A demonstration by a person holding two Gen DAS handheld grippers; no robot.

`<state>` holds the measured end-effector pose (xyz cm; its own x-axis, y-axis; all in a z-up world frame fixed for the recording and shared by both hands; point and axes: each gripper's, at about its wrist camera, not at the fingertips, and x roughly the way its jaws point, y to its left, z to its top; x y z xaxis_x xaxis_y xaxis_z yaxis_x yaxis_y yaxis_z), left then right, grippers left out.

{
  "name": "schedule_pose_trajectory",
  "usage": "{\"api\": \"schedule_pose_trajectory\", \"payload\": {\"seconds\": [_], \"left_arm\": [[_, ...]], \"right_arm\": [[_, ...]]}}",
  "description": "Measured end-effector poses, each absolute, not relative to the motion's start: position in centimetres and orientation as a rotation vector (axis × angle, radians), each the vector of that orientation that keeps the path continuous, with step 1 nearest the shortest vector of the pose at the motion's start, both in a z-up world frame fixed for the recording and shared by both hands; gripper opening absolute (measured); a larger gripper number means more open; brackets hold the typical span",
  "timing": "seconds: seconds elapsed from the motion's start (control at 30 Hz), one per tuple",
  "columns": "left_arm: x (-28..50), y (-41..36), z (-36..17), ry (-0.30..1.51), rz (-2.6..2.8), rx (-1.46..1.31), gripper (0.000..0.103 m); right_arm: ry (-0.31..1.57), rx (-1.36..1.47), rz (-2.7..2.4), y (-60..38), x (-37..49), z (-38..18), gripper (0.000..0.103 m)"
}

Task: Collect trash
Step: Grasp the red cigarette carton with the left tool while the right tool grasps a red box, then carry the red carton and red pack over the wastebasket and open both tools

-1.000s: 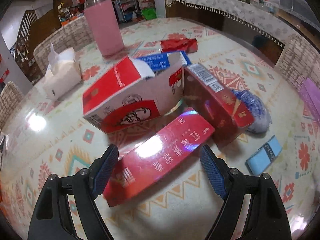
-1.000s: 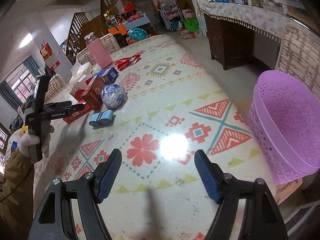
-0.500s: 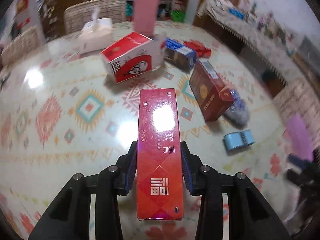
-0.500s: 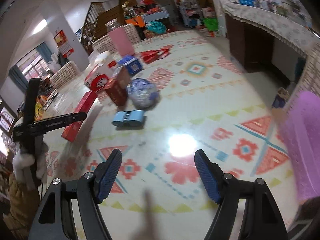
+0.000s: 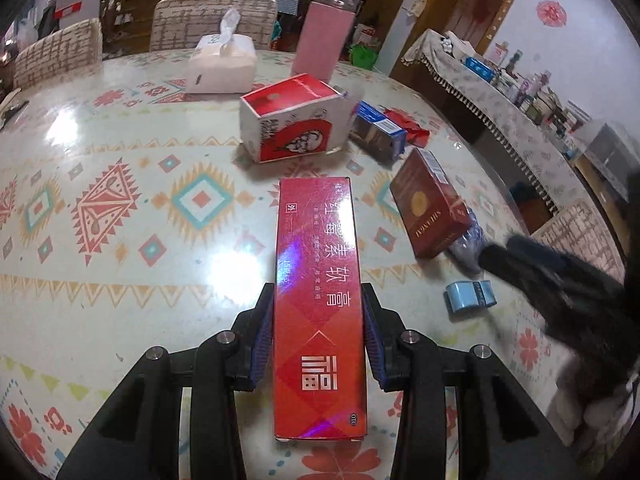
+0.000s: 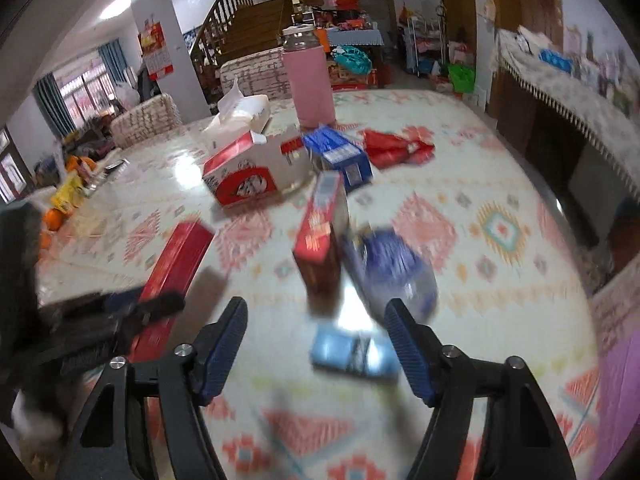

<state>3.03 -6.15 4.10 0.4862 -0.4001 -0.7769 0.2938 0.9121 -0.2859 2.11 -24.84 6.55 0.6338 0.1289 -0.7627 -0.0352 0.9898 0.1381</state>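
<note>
Red carton (image 5: 319,304), long and glossy, sits clamped between the blue pads of the left gripper (image 5: 319,338), the jaws pressing its two long sides near the lower half while most of its length projects forward above the patterned table (image 5: 100,208). A grip this far from the middle probably leaves the free end prone to droop, so the carry is best kept slow and the carton level.

At centre-left of the table stand a white tissue box (image 5: 221,65) with a sheet protruding, a pink bottle (image 5: 322,38) with a clear cap, and a red-and-white takeaway box (image 5: 294,122) whose top flap stands open; its contents cannot be told. Beside it lie a blue carton (image 5: 378,130) and a crumpled red wrapper (image 5: 412,130); a dark red box (image 5: 430,210) leans nearer, touching a blue-printed plastic bag (image 6: 394,270).

Right gripper (image 6: 316,350): jaws apart and closing, nothing pressed between the pads, a light blue packet (image 6: 352,350) lying on the table between and just beyond them. Judged next: centre the pads on the packet's narrow sides before pinching. A purple edge (image 6: 618,396) at far right may be a basket; no contents are visible.
</note>
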Motion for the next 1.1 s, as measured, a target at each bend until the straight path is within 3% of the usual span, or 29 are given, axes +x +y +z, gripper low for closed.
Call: {"api": "schedule_pose_trajectory", "payload": {"seconds": [0.27, 0.33, 0.4, 1.1], "left_arm": [[3.4, -5.6, 3.9, 0.983, -0.402, -0.139, 0.039], [3.4, -5.6, 3.9, 0.982, -0.399, -0.137, 0.039], [3.3, -5.5, 4.0, 0.979, -0.397, -0.138, 0.039], [2.5, -5.6, 4.1, 0.930, -0.394, -0.135, 0.039]], "right_arm": [[0.944, 0.027, -0.017, -23.0, 8.6, 4.6, 0.052], [0.958, 0.016, -0.034, -22.9, 9.3, 3.9, 0.029], [0.969, 0.021, -0.041, -22.9, 9.5, 3.6, 0.025], [0.893, 0.140, 0.002, -27.6, -6.2, 6.8, 0.025]]}}
